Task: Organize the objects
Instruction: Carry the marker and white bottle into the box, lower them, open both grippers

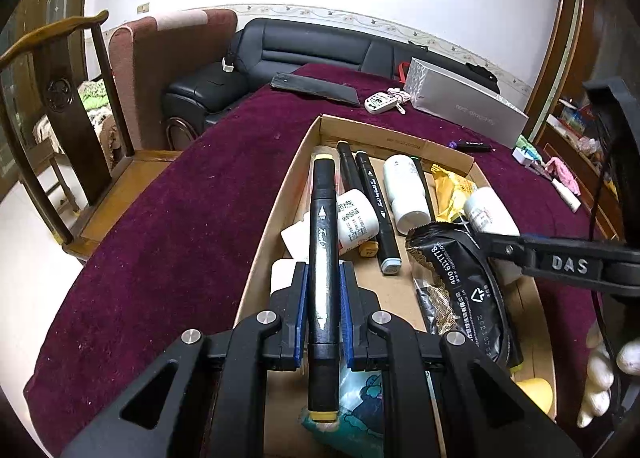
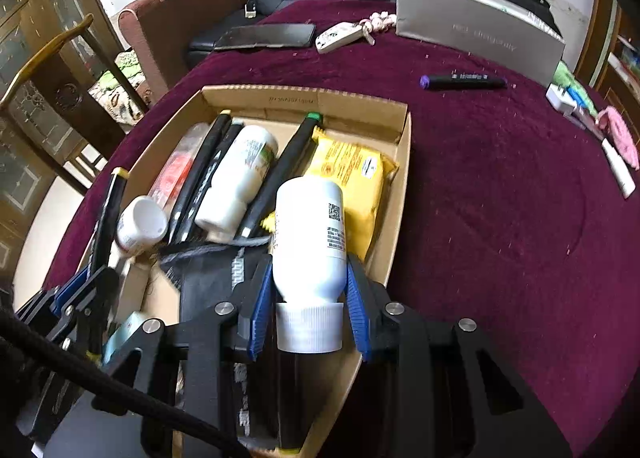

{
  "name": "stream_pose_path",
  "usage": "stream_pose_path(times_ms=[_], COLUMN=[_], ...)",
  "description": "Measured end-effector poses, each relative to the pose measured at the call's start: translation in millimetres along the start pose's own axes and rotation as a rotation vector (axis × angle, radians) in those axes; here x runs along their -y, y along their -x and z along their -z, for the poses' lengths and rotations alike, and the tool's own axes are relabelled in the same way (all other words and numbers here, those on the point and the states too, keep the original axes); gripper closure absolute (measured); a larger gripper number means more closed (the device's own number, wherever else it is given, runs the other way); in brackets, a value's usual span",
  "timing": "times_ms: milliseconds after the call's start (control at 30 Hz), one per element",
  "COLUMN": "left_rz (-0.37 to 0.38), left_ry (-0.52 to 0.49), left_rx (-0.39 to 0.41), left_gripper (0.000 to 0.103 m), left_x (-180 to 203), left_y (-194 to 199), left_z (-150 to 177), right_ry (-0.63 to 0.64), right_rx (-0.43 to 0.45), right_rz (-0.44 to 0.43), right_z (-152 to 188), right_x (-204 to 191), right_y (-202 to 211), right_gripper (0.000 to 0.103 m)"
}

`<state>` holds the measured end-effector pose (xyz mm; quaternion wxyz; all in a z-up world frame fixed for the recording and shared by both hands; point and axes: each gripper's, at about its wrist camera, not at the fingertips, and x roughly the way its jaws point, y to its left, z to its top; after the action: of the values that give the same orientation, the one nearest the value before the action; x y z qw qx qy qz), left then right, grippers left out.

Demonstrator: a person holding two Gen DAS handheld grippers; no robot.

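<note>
My left gripper (image 1: 323,290) is shut on a black marker with yellow ends (image 1: 322,226), which it holds lengthwise over the left side of an open cardboard box (image 1: 264,242). My right gripper (image 2: 308,278) is shut on a white bottle (image 2: 310,234) just above its ribbed cap, over the box's right side (image 2: 396,194). Several markers, two more white bottles, a yellow packet (image 2: 356,174) and a black packet (image 1: 460,282) lie in the box. The left wrist view shows the right gripper (image 1: 496,246) above the black packet.
A purple-capped marker (image 2: 462,81) lies on the maroon tablecloth (image 2: 500,218) beyond the box. Behind it are a silver box (image 2: 480,30), a key fob (image 2: 340,36) and a black flat case (image 2: 266,37). Small items sit at the right edge (image 2: 618,134). A wooden chair (image 1: 60,106) stands left.
</note>
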<state>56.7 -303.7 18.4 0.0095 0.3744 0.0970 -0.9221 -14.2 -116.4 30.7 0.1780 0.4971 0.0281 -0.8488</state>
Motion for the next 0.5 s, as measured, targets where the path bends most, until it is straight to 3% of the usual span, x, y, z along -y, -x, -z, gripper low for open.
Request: stream_pose_path(times_ms=[167,267,500], left_rz=[0.004,0.051,0.02], left_ry=[0.036,0.071,0.047], left_rx=[0.001,-0.001,-0.001], left_gripper=[0.091,0.091,0.091], left_x=[-13,-21,-16], left_y=[5,9,10], left_z=[2,4,6], right_ry=[-0.015,-0.008,0.014], right_rx=[-0.026,-0.022,-0.041], right_rz=[-0.081,-0.121,-0.3], right_z=[11,18,22], right_x=[-3,-9,-31], right_y=[9,16,23], right_gripper=[0.071,0.071,0.07])
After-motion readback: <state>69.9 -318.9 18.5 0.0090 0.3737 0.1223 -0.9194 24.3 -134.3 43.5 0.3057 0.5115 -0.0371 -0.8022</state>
